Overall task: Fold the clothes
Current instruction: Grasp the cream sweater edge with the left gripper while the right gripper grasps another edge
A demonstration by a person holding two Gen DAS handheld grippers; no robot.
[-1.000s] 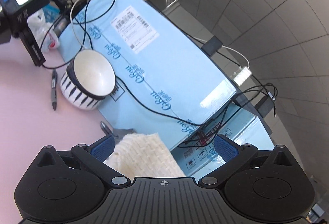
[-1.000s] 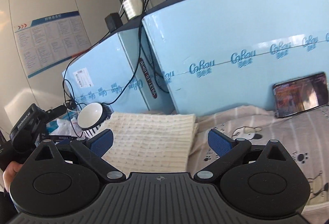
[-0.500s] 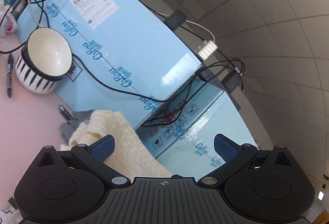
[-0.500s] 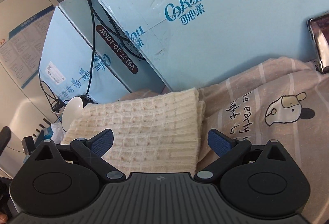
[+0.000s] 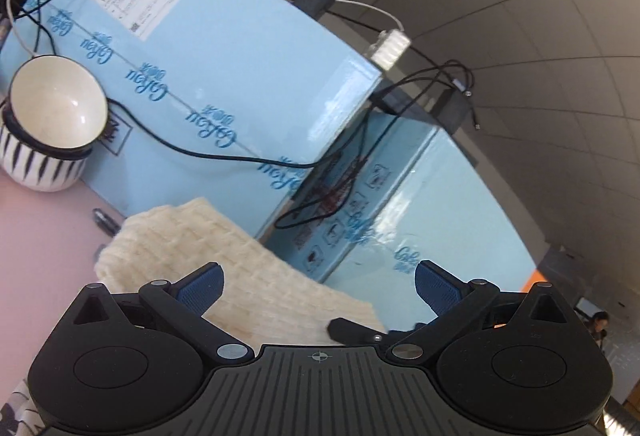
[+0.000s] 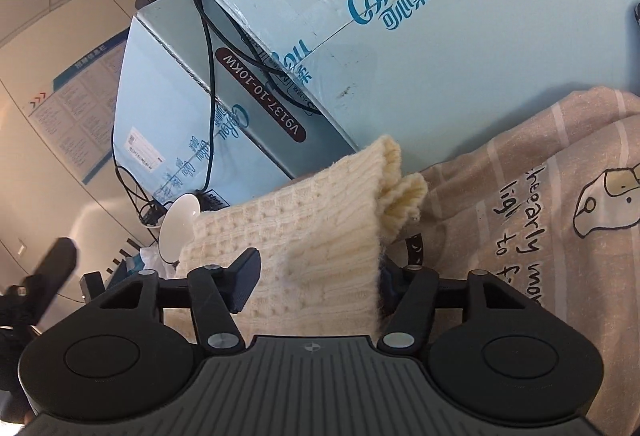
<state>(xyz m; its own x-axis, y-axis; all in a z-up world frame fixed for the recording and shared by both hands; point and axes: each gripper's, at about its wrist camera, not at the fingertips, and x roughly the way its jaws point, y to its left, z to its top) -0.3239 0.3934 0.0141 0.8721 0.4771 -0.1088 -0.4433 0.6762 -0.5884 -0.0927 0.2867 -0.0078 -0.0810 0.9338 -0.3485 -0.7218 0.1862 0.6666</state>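
Lettering "CoRou" with Chinese characters runs across the blue cartons (image 6: 460, 48) filling the upper frame of the right wrist view; a dark oval label reads "V9137-10-10KW". At right, a beige printed cloth (image 6: 532, 236) shows "early". At centre, the cream knitted garment (image 6: 320, 248) bunches between the closing jaws of the right gripper (image 6: 316, 286), pads pressing it. In the left wrist view, the left gripper (image 5: 318, 282) stands wide open over the garment's edge; at left, a striped bowl (image 5: 52, 124) sits empty.
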